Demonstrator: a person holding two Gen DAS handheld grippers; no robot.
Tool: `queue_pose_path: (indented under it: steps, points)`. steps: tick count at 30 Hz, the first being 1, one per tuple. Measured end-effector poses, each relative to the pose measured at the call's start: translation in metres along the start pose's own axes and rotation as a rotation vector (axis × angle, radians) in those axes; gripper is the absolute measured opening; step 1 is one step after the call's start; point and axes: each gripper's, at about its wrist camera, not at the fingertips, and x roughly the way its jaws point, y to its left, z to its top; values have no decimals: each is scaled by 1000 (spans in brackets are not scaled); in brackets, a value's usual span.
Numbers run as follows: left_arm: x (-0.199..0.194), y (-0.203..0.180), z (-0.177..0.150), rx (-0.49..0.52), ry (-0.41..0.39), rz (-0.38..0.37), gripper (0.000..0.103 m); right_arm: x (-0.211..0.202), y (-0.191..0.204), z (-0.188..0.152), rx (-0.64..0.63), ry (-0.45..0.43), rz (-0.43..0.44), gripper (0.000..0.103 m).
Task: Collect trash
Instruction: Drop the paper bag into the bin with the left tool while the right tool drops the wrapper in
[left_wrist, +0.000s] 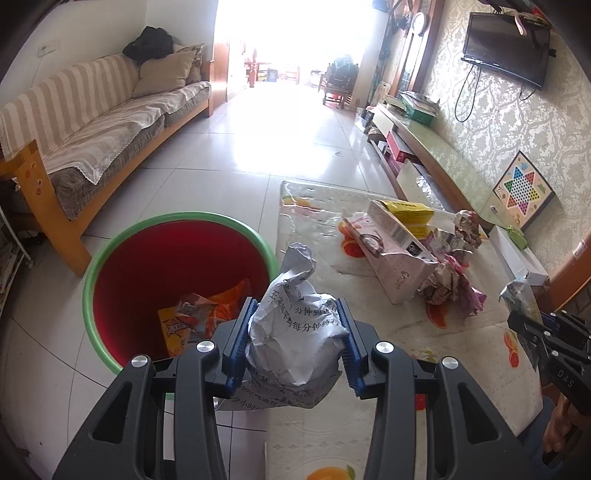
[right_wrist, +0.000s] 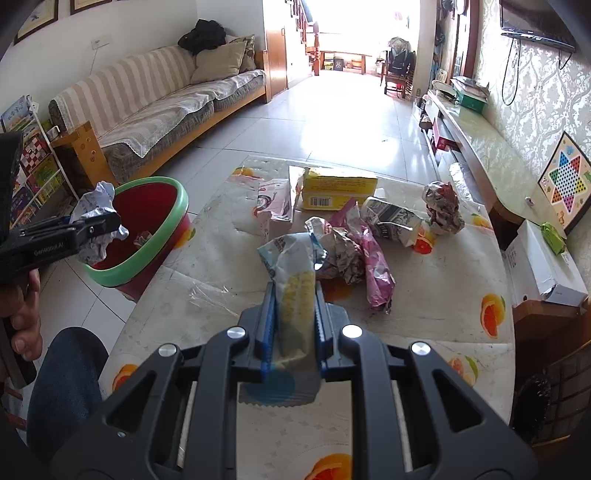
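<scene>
Hand-held gripper on the left (left_wrist: 295, 339) is squeezing a crumpled paper ball (left_wrist: 295, 332) between its blue pads. It is holding the ball up off the desk (left_wrist: 406, 424), just beside the red bin with the green rim (left_wrist: 177, 218), so the paper looks ready to go in. Some orange wrappers (left_wrist: 207, 317) are already lying at the bottom of the bin.

On the right, the other hand-held gripper (right_wrist: 295, 314) is pinching a flat snack bag with yellow print (right_wrist: 295, 291) in a narrow grip. It is holding the bag above the desk, well apart from the bin, so it probably has to wait its turn.

More trash is sitting on the desk: a yellow box (right_wrist: 338, 188), a pink wrapper (right_wrist: 373, 266) and a crumpled ball of printed paper (right_wrist: 443, 208). They are lying close together in the middle, so both grippers can reach them.
</scene>
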Motion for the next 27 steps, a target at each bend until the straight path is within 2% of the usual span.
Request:
queue_pose_path:
  steps: [8, 17, 20, 21, 23, 27]
  points:
    - [10, 54, 16, -65, -8, 71, 42, 6, 28, 10, -46, -6, 33, 18]
    - [33, 90, 21, -109, 19, 114, 44, 11, 66, 14, -109, 5, 66, 18]
    - [37, 96, 21, -115, 28, 121, 80, 12, 76, 14, -124, 12, 74, 18]
    - [35, 97, 21, -116, 18, 125, 86, 13, 77, 15, -128, 13, 76, 18]
    - [33, 100, 20, -123, 12, 130, 92, 14, 82, 18, -132, 14, 81, 18]
    - [25, 110, 16, -153, -2, 139, 94, 18, 94, 27, -141, 8, 99, 18]
